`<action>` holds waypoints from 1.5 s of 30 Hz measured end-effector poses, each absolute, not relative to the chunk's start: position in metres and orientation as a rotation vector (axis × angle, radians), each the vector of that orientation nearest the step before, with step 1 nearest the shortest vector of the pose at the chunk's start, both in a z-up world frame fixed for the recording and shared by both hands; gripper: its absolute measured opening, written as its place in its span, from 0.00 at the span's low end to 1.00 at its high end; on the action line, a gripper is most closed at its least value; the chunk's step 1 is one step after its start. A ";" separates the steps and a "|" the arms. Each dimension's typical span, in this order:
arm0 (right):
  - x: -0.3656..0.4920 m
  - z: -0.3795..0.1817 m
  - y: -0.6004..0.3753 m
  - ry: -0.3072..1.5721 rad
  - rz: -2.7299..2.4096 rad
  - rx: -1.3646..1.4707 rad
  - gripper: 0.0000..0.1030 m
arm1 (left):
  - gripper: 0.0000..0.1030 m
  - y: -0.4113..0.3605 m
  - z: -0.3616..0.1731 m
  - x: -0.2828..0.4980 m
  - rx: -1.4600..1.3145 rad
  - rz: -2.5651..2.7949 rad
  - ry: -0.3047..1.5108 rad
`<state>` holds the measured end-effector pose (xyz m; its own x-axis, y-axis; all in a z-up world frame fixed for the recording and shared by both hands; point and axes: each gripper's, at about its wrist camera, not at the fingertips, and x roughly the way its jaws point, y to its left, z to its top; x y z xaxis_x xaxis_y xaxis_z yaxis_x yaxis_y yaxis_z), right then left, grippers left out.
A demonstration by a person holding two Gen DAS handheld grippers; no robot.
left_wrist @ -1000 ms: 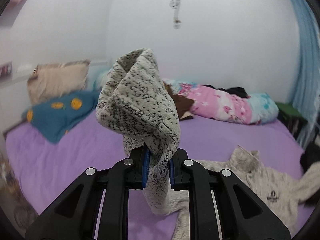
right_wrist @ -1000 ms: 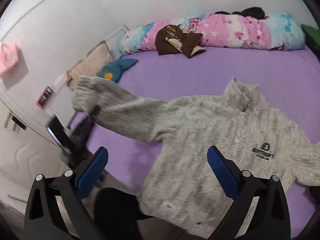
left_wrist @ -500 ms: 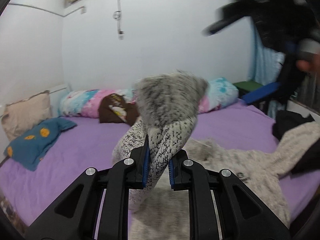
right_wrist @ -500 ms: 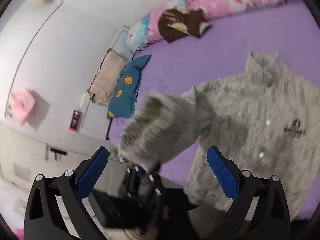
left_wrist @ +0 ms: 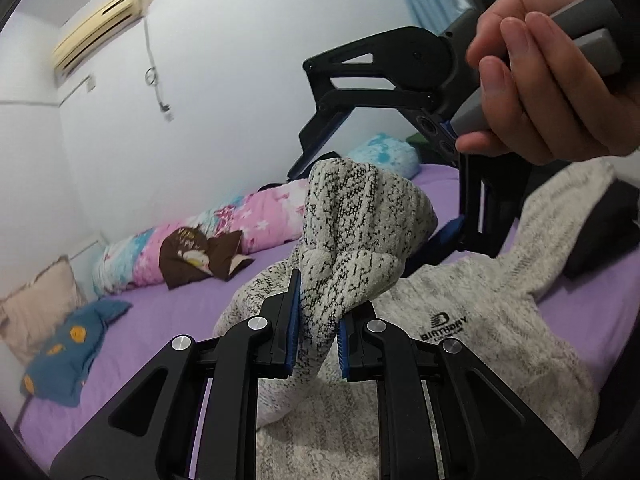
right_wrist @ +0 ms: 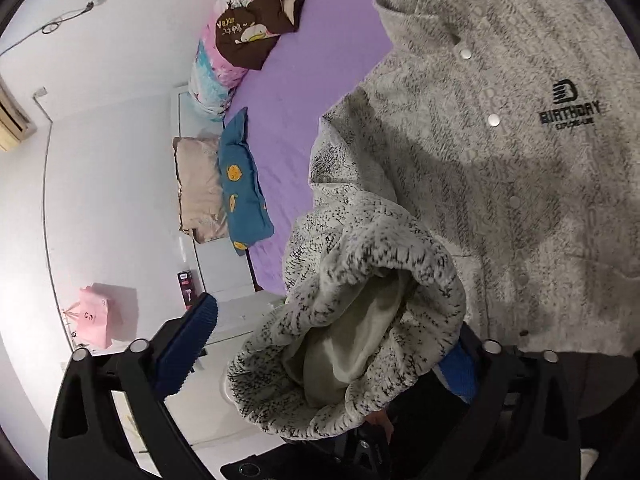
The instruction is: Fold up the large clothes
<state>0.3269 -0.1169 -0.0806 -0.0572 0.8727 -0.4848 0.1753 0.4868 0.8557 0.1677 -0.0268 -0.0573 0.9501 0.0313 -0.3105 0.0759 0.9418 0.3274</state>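
Since half a second ago, the sleeve cuff has swung in over the jacket and now hangs between the right claw's spread fingers, open end facing that camera. Jacket body lies flat on the purple bed, front up, logo visible. Left claw is clamped on the sleeve just below the cuff, holding it raised. Right claw stands apart, gripping nothing; the person's hand holds its handle. Pillows lie well apart at the bed's head.

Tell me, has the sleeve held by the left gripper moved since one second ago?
Yes. The sleeve was out over the purple bed; it is now over the jacket body.
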 end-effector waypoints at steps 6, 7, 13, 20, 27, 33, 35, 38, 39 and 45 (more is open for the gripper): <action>0.320 -0.092 -0.149 1.522 0.728 0.941 0.23 | 0.14 -0.047 -0.069 0.176 0.411 -0.037 0.343; 0.319 -0.094 -0.155 1.514 0.725 0.940 0.22 | 0.14 -0.053 -0.072 0.177 0.432 -0.044 0.344; 0.327 -0.084 -0.181 1.428 0.720 0.883 0.19 | 0.62 -0.083 -0.090 0.185 0.517 -0.055 0.377; 0.328 -0.107 -0.194 1.379 0.735 0.822 0.19 | 0.85 -0.060 -0.104 0.187 0.439 -0.096 0.442; 0.336 -0.148 -0.210 1.339 0.718 0.746 0.19 | 0.89 0.023 -0.131 0.226 0.240 -0.080 0.612; 0.357 -0.146 -0.235 1.250 0.707 0.642 0.19 | 0.90 0.081 -0.158 0.305 0.165 0.025 0.728; 0.362 -0.154 -0.244 1.236 0.678 0.630 0.19 | 0.90 0.097 -0.173 0.337 0.148 0.052 0.763; 0.368 -0.178 -0.255 1.249 0.634 0.620 0.19 | 0.90 0.111 -0.200 0.377 0.130 0.083 0.833; 0.371 -0.193 -0.260 1.261 0.604 0.609 0.19 | 0.90 0.113 -0.209 0.387 0.137 0.096 0.854; 0.382 -0.264 -0.287 1.322 0.464 0.613 0.19 | 0.90 0.108 -0.267 0.434 0.287 0.194 0.939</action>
